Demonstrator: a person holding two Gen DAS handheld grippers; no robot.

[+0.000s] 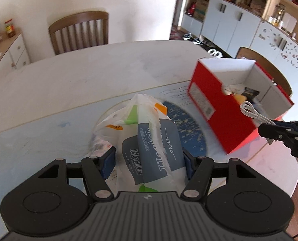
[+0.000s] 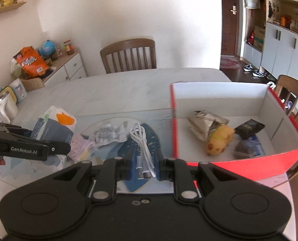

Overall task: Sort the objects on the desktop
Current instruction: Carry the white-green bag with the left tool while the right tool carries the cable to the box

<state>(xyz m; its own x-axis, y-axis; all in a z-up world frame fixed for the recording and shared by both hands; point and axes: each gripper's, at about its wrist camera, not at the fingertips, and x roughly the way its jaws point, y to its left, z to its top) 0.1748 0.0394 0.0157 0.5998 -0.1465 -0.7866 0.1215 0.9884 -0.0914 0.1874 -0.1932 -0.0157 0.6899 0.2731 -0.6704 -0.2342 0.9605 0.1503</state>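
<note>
My left gripper (image 1: 149, 161) is shut on a pack of tissue paper (image 1: 149, 140), white with grey, green and orange print, held above the table; the pack also shows at the left of the right wrist view (image 2: 54, 128). My right gripper (image 2: 144, 160) is shut on a coiled white USB cable (image 2: 141, 140), held above the table left of a red box (image 2: 174, 132). In the left wrist view the cable (image 1: 253, 114) hangs at the red box's (image 1: 215, 104) near wall. The box holds a crumpled wrapper (image 2: 205, 123), a yellow toy (image 2: 219, 138) and dark packets (image 2: 248, 127).
A crinkled clear wrapper (image 2: 108, 133) and pale papers (image 2: 81, 148) lie on the blue round mat (image 2: 149, 132) on the white table (image 2: 118, 92). Wooden chairs (image 2: 128, 56) stand at the far side and right. A side cabinet with snacks (image 2: 31, 62) is at left.
</note>
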